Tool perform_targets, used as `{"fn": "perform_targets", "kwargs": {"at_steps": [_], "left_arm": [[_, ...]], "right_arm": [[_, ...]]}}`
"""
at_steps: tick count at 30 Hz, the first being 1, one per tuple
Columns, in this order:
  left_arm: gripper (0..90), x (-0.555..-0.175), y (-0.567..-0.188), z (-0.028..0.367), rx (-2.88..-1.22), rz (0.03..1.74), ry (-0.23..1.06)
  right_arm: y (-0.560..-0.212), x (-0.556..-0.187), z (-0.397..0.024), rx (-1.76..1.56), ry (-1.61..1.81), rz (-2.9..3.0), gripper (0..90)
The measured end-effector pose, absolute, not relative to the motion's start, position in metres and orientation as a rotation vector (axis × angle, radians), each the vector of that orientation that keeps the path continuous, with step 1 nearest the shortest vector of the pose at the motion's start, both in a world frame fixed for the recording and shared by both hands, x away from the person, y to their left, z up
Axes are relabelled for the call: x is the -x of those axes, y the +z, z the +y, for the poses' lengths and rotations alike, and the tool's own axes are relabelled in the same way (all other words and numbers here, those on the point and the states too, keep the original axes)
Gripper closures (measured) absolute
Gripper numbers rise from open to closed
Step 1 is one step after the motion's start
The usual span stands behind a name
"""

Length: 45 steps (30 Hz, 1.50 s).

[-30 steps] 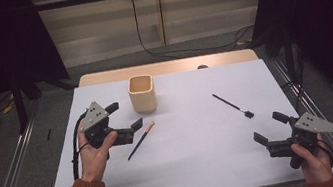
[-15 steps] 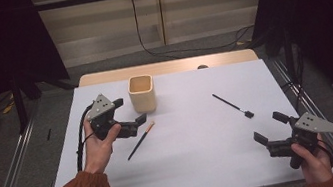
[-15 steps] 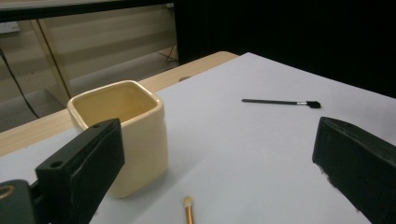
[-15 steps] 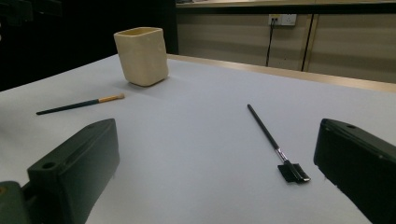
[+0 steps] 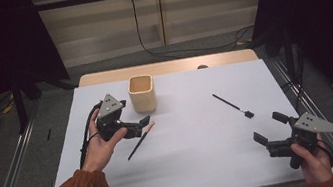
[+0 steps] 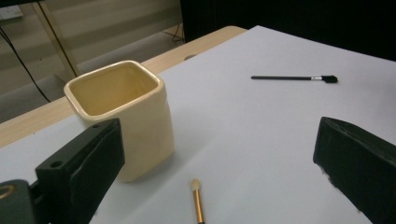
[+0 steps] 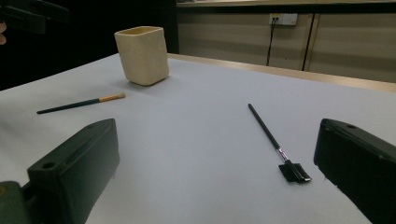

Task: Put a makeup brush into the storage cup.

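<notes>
1. Black jaws of the left gripper (image 5: 142, 124) stand wide apart, empty, just above the pale tip of a small makeup brush (image 6: 198, 202) lying on the white table (image 5: 195, 160).
2. Right beside the brush stands a cream ceramic cup (image 5: 142, 93); a careless descent could knock it.
3. Closing on the thin handle off-centre could roll or flick the brush away.
4. Farther off, the right gripper (image 5: 269, 130) waits, jaws apart, near a black spoolie brush (image 7: 276, 146).
</notes>
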<state>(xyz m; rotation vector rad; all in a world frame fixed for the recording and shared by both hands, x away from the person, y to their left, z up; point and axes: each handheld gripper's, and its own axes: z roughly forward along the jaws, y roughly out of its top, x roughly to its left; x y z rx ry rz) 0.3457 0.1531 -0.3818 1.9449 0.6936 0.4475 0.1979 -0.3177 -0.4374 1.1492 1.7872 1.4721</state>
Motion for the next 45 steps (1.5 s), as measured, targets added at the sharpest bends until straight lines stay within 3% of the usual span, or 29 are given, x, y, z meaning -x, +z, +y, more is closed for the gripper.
{"fn": "perform_targets", "kwargs": {"at_steps": [6, 12, 34, 45], "left_arm": [[2.5, -0.352, -0.381, 0.152, -2.027, 0.715, 0.421], [2.6, -0.364, -0.387, 0.148, -2.15, 0.758, 0.232], [5.2, -0.393, -0.404, 0.124, -2.56, 0.86, 0.087], [8.7, -0.406, -0.412, 0.12, -2.622, 0.909, 0.019]], "right_arm": [[-0.438, -0.198, -0.318, -1.15, 1.47, 1.792, 0.0], [-0.438, -0.198, -0.318, -1.15, 1.471, 1.794, 0.0], [-0.438, -0.198, -0.318, -1.149, 1.473, 1.798, 0.0], [-0.438, -0.198, -0.318, -1.143, 1.468, 1.804, 0.0]]}}
